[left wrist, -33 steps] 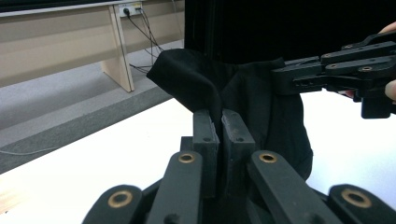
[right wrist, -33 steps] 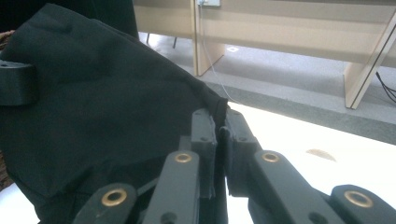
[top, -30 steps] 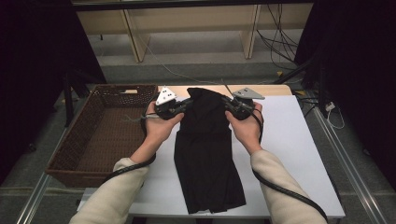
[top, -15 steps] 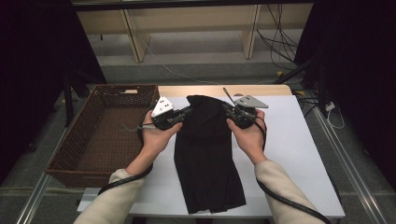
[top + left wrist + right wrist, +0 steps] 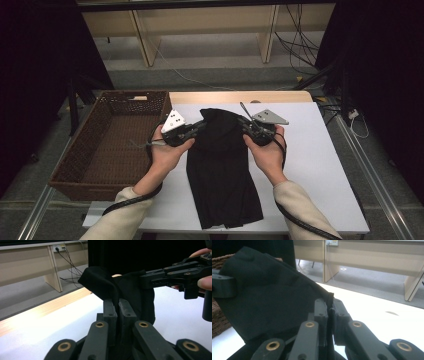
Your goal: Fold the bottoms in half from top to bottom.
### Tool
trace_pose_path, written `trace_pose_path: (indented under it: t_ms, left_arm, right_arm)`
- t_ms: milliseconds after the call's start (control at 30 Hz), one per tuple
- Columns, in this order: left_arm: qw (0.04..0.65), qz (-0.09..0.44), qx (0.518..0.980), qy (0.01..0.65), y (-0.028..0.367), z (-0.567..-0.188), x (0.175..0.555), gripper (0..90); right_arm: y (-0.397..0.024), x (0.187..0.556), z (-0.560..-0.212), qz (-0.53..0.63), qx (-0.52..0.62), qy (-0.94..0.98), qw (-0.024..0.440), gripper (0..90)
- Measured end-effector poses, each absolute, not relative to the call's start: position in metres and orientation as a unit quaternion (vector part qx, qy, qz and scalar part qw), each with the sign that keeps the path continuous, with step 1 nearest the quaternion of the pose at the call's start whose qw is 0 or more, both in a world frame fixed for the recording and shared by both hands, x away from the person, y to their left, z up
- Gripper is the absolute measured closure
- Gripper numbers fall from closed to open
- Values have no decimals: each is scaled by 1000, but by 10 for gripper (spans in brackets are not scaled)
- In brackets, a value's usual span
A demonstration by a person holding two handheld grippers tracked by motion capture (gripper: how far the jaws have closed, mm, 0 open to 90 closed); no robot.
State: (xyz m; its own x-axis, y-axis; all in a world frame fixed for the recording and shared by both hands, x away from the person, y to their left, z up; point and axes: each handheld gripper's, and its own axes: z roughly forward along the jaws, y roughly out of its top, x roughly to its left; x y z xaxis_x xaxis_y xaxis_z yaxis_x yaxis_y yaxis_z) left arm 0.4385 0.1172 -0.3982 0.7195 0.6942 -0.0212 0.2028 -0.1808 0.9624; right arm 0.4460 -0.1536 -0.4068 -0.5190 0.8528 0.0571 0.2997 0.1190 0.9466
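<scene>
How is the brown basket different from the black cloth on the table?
The basket is stiff, woven and brown; the cloth is soft, plain and black. The basket sits beside the white table, off its left edge, with nothing visible inside; the cloth lies down the table's middle. Nothing touches the basket, while the cloth's far end is lifted, pinched by the left claw and right claw. Both are dark.

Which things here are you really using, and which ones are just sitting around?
Being used: black cloth, pinched by the left gripper and the right gripper; the white table under it.

Just there: brown wicker basket, floor cables, wooden furniture legs.
</scene>
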Motion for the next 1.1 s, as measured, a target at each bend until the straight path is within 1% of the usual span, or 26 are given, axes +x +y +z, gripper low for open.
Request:
trace_pose_path:
  t_ms: [433, 1100]
  left_arm:
    - [558, 213, 743, 303, 118, -401, 432, 850]
    - [557, 211, 745, 299, 119, -402, 423, 850]
  right_arm:
    - [-160, 440, -409, 516, 414, 703, 262, 842]
    - [-157, 432, -411, 511, 407, 712, 257, 843]
